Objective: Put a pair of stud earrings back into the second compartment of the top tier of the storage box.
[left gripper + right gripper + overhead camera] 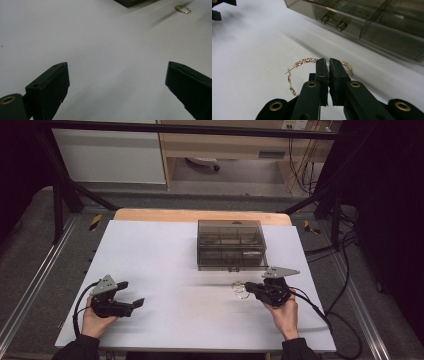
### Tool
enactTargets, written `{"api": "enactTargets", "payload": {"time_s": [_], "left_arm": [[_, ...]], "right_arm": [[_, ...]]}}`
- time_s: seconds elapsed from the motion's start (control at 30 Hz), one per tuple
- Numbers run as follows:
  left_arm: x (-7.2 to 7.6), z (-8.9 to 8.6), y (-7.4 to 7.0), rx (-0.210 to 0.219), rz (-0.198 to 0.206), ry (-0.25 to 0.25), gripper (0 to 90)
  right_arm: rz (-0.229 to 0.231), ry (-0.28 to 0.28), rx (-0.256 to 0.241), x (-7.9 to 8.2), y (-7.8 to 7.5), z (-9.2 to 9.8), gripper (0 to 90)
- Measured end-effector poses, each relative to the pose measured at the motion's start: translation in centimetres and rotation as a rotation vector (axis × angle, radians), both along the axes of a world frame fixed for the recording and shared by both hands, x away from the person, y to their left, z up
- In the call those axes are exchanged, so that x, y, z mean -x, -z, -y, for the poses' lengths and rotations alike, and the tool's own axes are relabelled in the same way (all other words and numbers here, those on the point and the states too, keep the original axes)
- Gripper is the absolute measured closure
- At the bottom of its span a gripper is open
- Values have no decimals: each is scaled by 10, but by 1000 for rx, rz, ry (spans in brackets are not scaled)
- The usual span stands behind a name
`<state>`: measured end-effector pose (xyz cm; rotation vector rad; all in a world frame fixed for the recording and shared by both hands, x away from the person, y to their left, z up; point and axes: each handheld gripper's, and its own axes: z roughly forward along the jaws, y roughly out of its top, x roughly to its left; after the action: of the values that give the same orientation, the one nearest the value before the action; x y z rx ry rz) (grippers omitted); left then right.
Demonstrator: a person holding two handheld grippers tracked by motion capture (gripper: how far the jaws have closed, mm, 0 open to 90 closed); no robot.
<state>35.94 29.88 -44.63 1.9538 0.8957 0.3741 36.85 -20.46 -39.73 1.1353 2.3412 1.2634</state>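
The right gripper (328,62) has its jaws pinched together on the gold hoop earring (298,63), which sits low over the desk (165,255) near its front right part, just ahead of the smoky plastic organizer box (231,245). The hoop lies roughly flat, its open clasp end pointing toward the desk's left edge. The left gripper (135,305) rests near the front left corner, jaws spread wide with nothing between them.

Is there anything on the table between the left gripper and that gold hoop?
No. In the high view, only bare white table lies between the left gripper and the hoop.
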Motion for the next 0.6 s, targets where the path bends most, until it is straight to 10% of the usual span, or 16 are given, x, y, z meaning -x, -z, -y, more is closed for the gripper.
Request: {"api": "enactTargets", "payload": {"time_s": [0.6], "left_arm": [[0,0,0,1,-2,-1,50]], "right_arm": [[50,2,-8,-11,-37,-12,865]]}}
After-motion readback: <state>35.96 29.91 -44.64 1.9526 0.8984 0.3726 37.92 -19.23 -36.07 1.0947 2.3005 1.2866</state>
